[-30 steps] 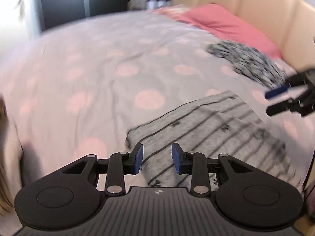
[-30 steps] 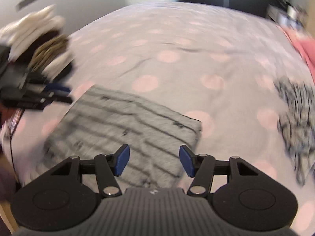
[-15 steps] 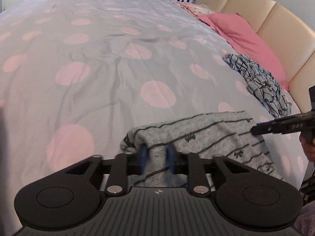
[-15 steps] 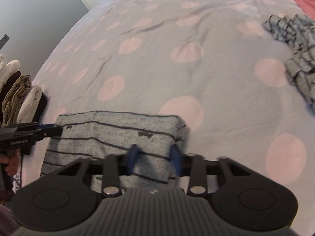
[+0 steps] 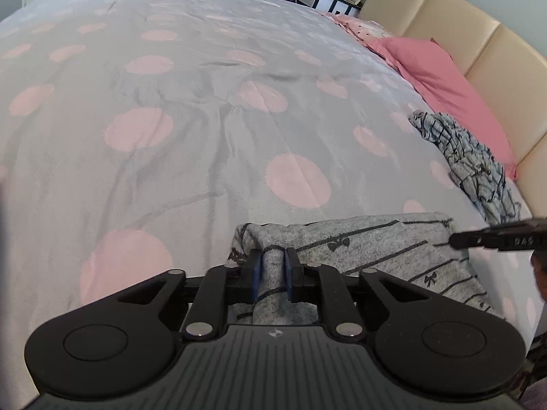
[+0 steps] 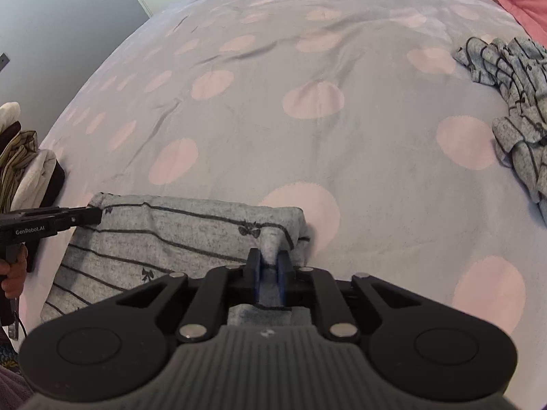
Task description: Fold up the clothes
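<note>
Nearest us, our left gripper (image 5: 273, 270) and right gripper (image 6: 269, 268) are each clamped on a pinch of the grey striped garment (image 5: 376, 249), which lies flat at 6 o'clock on the spotted duvet (image 5: 205, 119). To fold it well, we judge both corners should rise level and together, keeping the cloth taut. Farther off, at 2 o'clock, sits a crumpled striped garment (image 6: 512, 78).

You're in a home bedroom: a bed with a grey, pink-dotted duvet (image 5: 205, 109) fills your view, a pink pillow (image 5: 441, 78) and beige padded headboard (image 5: 478, 44) at two o'clock, folded laundry (image 6: 24, 164) at nine.
</note>
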Tool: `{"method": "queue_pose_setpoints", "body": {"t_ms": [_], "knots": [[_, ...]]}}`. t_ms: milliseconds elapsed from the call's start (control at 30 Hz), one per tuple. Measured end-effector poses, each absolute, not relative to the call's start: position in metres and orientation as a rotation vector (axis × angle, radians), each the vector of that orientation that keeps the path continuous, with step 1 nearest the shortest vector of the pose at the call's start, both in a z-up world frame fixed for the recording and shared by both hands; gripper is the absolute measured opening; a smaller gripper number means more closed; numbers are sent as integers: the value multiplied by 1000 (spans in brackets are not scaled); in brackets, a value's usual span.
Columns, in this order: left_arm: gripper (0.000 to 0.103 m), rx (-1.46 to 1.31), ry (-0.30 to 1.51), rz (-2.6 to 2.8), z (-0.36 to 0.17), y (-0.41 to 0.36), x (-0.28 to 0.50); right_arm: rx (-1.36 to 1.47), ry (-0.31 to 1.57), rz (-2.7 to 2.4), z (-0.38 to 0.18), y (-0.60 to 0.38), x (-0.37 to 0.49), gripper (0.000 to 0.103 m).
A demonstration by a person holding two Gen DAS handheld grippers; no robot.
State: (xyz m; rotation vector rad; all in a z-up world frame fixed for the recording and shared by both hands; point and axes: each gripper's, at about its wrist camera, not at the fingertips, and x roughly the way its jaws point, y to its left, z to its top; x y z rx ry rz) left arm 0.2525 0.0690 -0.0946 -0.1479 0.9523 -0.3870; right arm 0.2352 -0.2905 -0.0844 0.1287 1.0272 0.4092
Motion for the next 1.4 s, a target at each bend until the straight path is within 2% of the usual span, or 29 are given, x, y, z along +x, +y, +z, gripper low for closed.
{"method": "queue_pose_setpoints", "body": {"t_ms": [100, 267, 500, 667, 767, 800, 833, 933, 1133, 1300, 1367, 1400], "knots": [[20, -111, 927, -352, -85, 69, 240, 76, 981, 407, -73, -290, 225, 28], [20, 30, 834, -367, -64, 62, 200, -64, 832, 452, -48, -282, 186, 28], [20, 203, 795, -522, -48, 41, 145, -243, 795, 620, -50, -260, 124, 28], [22, 285, 824, -587, -61, 16, 123, -264, 845, 655, -72, -246, 105, 40], [22, 305, 857, -581, -75, 8, 115, -160, 897, 592, -85, -245, 112, 38], [22, 321, 859, -580, -77, 6, 112, -102, 928, 575, -90, -246, 115, 29], [22, 335, 858, -580, -79, 5, 109, -57, 958, 571, -95, -246, 118, 9], [22, 381, 835, -598, -77, 4, 99, -53, 949, 591, -96, -238, 111, 5], [22, 463, 868, -605, -85, 4, 90, -70, 980, 627, -91, -242, 102, 5], [22, 481, 937, -611, -91, 14, 82, -127, 1014, 642, -90, -245, 90, 11], [22, 492, 926, -626, -90, 20, 74, -160, 1001, 664, -86, -248, 81, 15], [22, 496, 915, -639, -88, 23, 68, -179, 991, 675, -84, -250, 76, 23]]}}
